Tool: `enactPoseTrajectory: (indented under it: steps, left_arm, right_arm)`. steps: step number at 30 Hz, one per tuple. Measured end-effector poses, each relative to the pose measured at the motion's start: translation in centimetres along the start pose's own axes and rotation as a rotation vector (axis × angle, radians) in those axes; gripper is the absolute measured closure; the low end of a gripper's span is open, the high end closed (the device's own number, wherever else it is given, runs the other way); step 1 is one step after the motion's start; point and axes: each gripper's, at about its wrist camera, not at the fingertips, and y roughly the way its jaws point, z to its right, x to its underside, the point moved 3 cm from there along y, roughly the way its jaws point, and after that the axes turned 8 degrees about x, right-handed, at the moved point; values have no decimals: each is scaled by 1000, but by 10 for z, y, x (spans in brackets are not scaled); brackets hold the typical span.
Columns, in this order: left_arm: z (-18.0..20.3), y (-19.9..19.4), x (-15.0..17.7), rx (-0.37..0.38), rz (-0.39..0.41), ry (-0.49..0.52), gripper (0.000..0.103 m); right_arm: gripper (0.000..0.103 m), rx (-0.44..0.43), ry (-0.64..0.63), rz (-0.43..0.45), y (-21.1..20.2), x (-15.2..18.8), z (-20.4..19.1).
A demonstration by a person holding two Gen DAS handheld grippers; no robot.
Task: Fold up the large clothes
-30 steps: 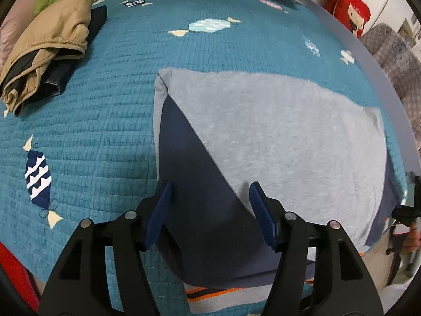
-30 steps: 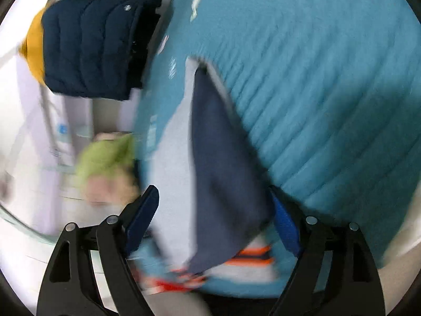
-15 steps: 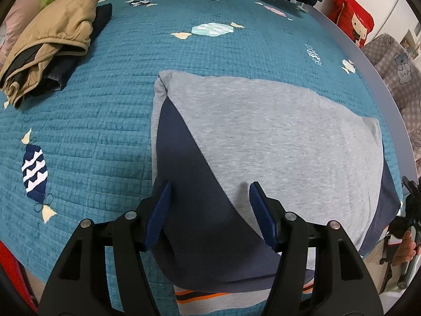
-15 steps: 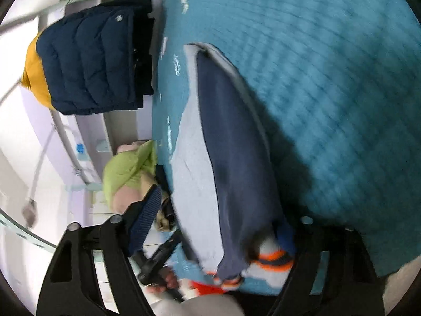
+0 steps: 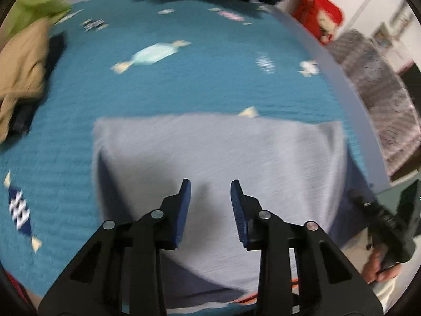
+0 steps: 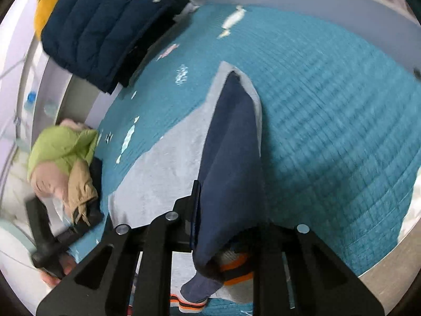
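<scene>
A grey garment with navy sleeves and orange-striped cuffs lies partly folded on the teal quilt (image 5: 215,84). In the left wrist view its grey body (image 5: 215,152) fills the middle. My left gripper (image 5: 210,188) hangs just above it, jaws apart and empty. In the right wrist view the navy sleeve (image 6: 231,163) runs between the jaws of my right gripper (image 6: 229,205), which are closed in on the fabric. The right finger is hidden under the cloth. The striped cuff (image 6: 234,271) hangs below. The right gripper also shows at the bed's edge in the left wrist view (image 5: 386,221).
A tan and green pile of jackets (image 5: 23,60) lies at the quilt's left side. A navy puffer jacket (image 6: 105,26) lies at the head end. The bed's pale rim (image 6: 329,2) borders the quilt. A red bag (image 5: 321,15) stands beyond the bed.
My left gripper has moved forward over the grey body and its jaws have narrowed. My right gripper has turned upright and closed in on the navy sleeve at the bed's edge.
</scene>
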Motion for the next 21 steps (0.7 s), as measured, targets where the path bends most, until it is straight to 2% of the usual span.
enactPoseTrajectory:
  steps: [3, 4, 6, 7, 10, 14, 15, 17, 19, 21]
  left_arm:
    - [34, 8, -29, 19, 25, 98, 90]
    - [40, 13, -37, 19, 22, 110, 91]
    - [52, 35, -57, 19, -6, 109, 100]
    - [54, 44, -63, 25, -21, 98, 100]
    - [49, 91, -79, 52, -123, 22, 103]
    - [19, 165, -70, -1, -272, -80, 103]
    - [14, 166, -69, 21, -236, -107, 103]
    - [15, 155, -68, 28, -230, -123, 103]
    - [20, 138, -55, 23, -290, -122, 103]
    - [23, 128, -35, -6, -305, -96, 103]
  right_arm:
    - [87, 28, -25, 0, 4, 3, -5]
    - [87, 41, -26, 0, 5, 4, -5]
    - [86, 49, -23, 0, 7, 5, -6]
    - [86, 49, -13, -2, 7, 5, -4]
    - [86, 62, 14, -17, 9, 5, -1]
    - [86, 68, 25, -29, 9, 5, 5]
    - [86, 67, 24, -33, 9, 5, 6]
    - [85, 76, 24, -45, 10, 5, 8]
    - [85, 79, 26, -52, 11, 5, 8]
    - [84, 78, 26, -56, 12, 4, 8]
